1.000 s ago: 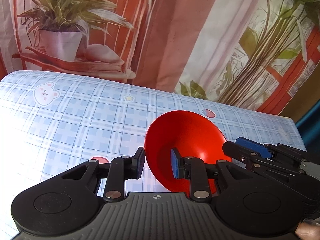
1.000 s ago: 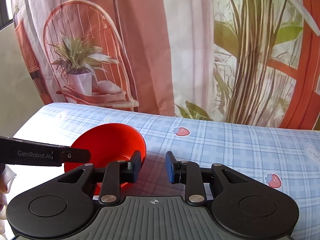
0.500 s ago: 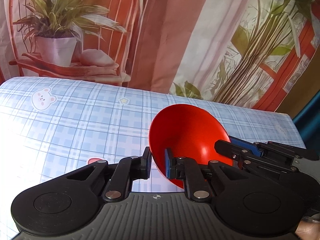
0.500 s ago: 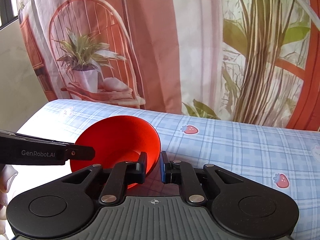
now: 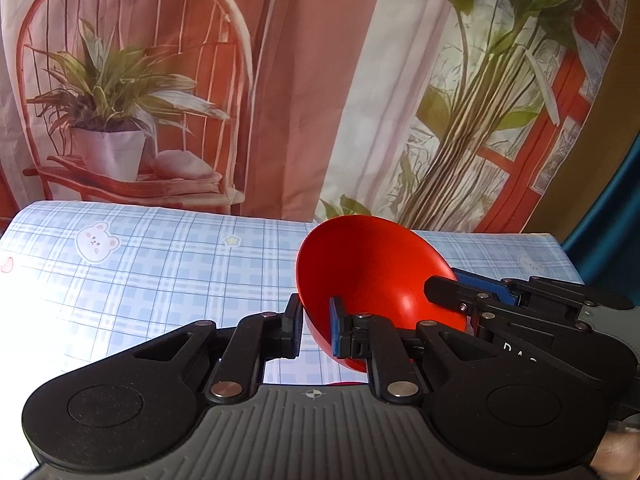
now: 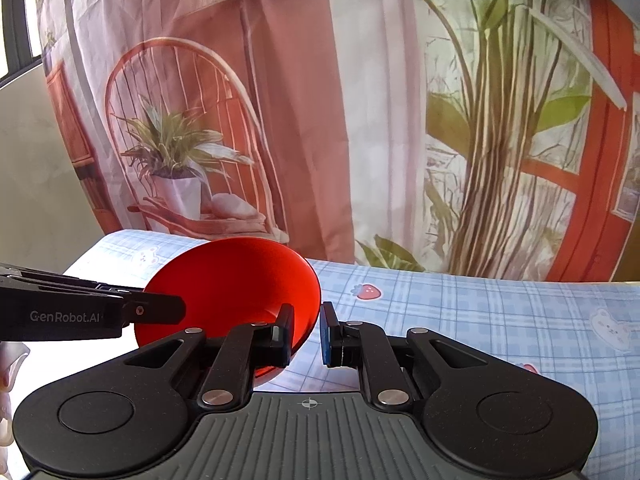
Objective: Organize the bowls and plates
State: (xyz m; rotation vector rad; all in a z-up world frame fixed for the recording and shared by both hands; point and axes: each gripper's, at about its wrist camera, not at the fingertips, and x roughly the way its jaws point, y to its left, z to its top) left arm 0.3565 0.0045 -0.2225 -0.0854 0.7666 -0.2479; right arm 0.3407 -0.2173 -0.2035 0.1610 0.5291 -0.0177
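Both grippers pinch the red bowl point(image 5: 372, 272), lifted and tilted above the blue plaid bench point(image 5: 168, 264). The left gripper point(image 5: 316, 330) has narrowed its fingers onto the near-left rim; the right gripper point(image 6: 306, 334) clamps the opposite rim, fingers nearly together.

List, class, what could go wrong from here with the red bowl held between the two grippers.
1. The glossy red plastic bowl is pinched only at its thin rim by the left gripper and the right gripper; it could slip.
2. It hangs tilted above the blue checked tablecloth; uneven pulling might twist it free.
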